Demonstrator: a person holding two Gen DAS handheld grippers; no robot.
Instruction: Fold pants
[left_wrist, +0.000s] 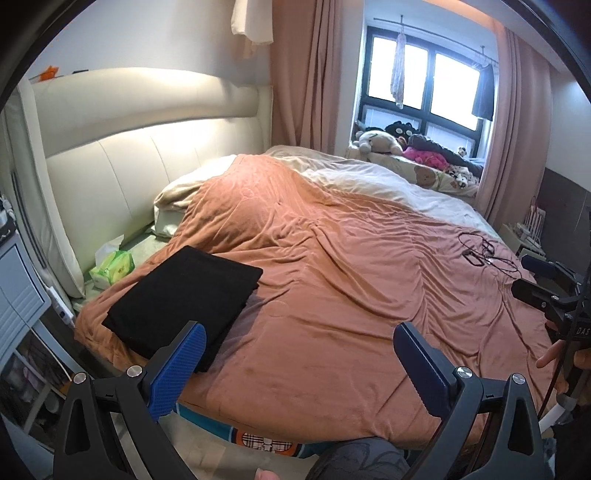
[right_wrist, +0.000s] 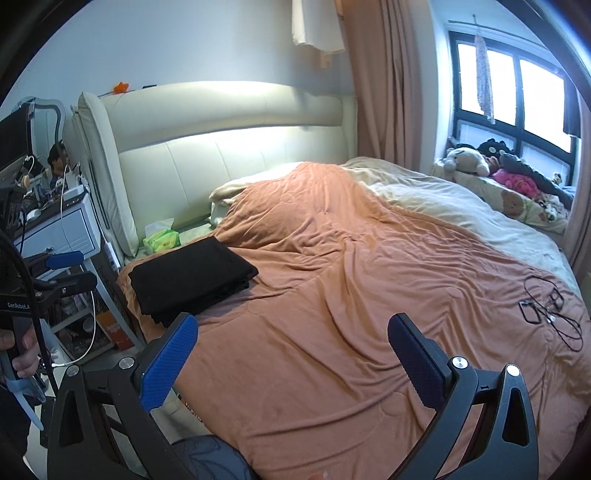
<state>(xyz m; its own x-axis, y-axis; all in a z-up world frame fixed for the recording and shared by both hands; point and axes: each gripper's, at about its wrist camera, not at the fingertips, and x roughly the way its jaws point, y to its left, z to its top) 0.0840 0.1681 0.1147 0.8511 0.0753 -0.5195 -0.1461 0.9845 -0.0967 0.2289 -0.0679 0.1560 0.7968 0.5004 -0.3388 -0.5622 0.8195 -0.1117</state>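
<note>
Lying folded into a flat black rectangle, the pants (left_wrist: 184, 299) sit on the orange blanket (left_wrist: 332, 280) at the bed's near corner on the headboard side, touching nothing but the cover. Just beyond the pants, toward the cream headboard (left_wrist: 110, 147), is a green tissue pack (left_wrist: 112, 267) whose print is too small to read. Well away from the pants, across the blanket, a tangle of black cables (left_wrist: 487, 254) lies on the cover.

The left gripper (left_wrist: 299, 354) hovers above the bed edge beside the pants, jaws spread wide and empty; in the right view its body shows white lettering "GenRobot.A", the person's left hand (right_wrist: 22, 347) wrapped around the handle. The right gripper (right_wrist: 291, 347) hangs level over the blanket, farther from the pants, jaws likewise released; "DAS" is readable on its body in the left view.
</note>
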